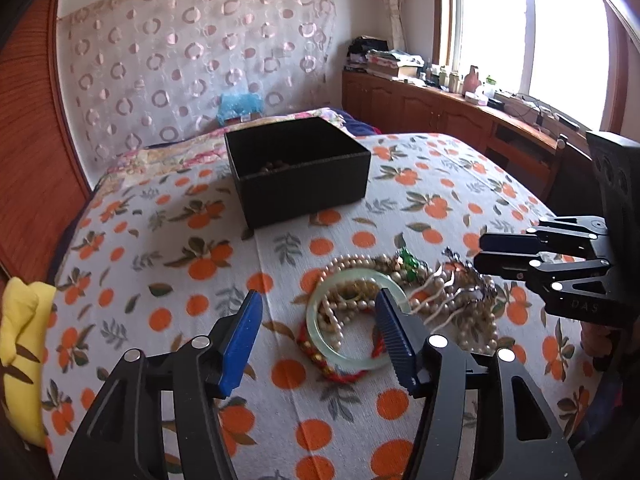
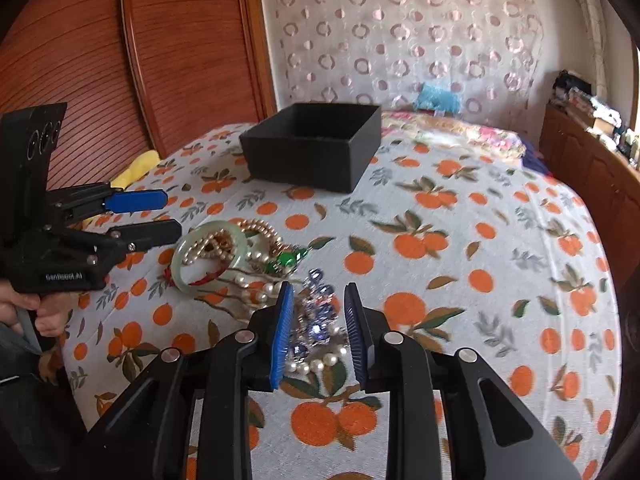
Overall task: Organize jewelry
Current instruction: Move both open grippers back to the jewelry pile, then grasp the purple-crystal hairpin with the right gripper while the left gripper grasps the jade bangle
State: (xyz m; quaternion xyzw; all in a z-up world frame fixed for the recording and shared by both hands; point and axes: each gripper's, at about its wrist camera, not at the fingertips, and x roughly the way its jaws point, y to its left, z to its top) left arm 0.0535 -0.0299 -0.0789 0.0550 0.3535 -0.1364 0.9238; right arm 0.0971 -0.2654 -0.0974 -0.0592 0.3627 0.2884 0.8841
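Orange-print bedspread (image 1: 168,240) carries a tangled jewelry heap (image 1: 400,300) just short of the black box (image 1: 298,168), with both the left gripper (image 1: 318,312) and the right gripper (image 2: 318,304) parted and gripping nothing, over a jade bangle (image 1: 348,356) and a crystal piece (image 2: 316,316).

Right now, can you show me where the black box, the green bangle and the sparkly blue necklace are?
black box (image 1: 308,184): left wrist view, on its front wall.
green bangle (image 1: 348,360): left wrist view, on its near rim.
sparkly blue necklace (image 2: 320,304): right wrist view, on its blue stones.
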